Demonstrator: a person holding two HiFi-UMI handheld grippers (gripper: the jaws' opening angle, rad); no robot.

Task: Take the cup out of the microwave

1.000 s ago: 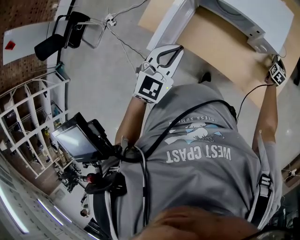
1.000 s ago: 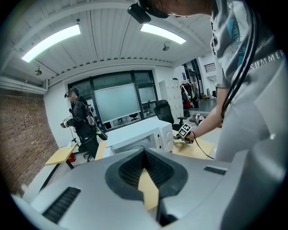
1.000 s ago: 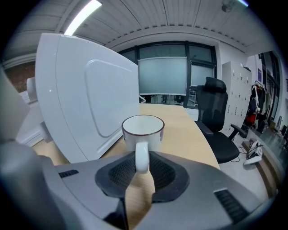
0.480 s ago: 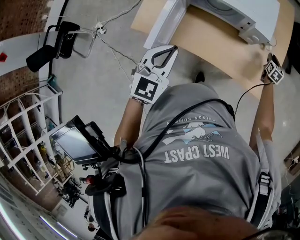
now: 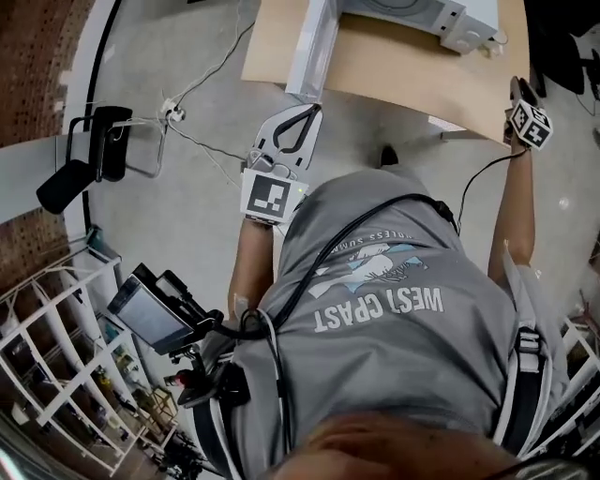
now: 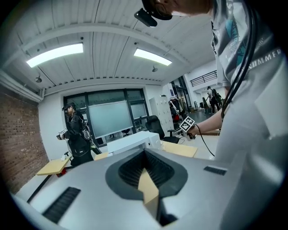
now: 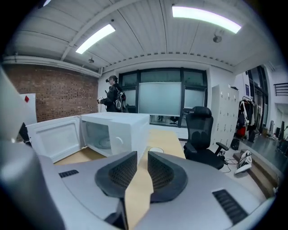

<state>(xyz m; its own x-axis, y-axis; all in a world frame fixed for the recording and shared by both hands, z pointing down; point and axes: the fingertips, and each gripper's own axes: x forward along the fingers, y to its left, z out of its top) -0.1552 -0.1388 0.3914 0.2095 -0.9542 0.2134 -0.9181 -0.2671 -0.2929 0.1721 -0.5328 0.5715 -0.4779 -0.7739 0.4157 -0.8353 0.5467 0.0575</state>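
Note:
The white microwave point(image 7: 120, 129) stands on a tan table point(image 7: 164, 140) with its door point(image 7: 50, 137) swung open to the left. Only the glass turntable point(image 7: 103, 143) shows inside; I can make out no cup. From above, the microwave point(image 5: 427, 11) lies at the top edge, ahead of the person. My left gripper point(image 5: 312, 108) is held short of the table's near edge, its tips touching and nothing between them. In its own view the left gripper point(image 6: 145, 155) points at the microwave point(image 6: 132, 143). My right gripper point(image 7: 142, 157) has a narrow gap and is empty. The right gripper point(image 5: 517, 89) is at the table's right corner.
A black office chair point(image 7: 202, 132) stands right of the table. Another person point(image 7: 112, 96) with grippers stands behind the microwave. Cables point(image 5: 202, 84) and a black stand point(image 5: 84, 164) lie on the floor to the left, and white shelving point(image 5: 56, 375) is at the lower left.
The head view has tilted: table and microwave have slid up to the frame's top edge. Both grippers keep the same stance in front of the body, and their jaws look unchanged.

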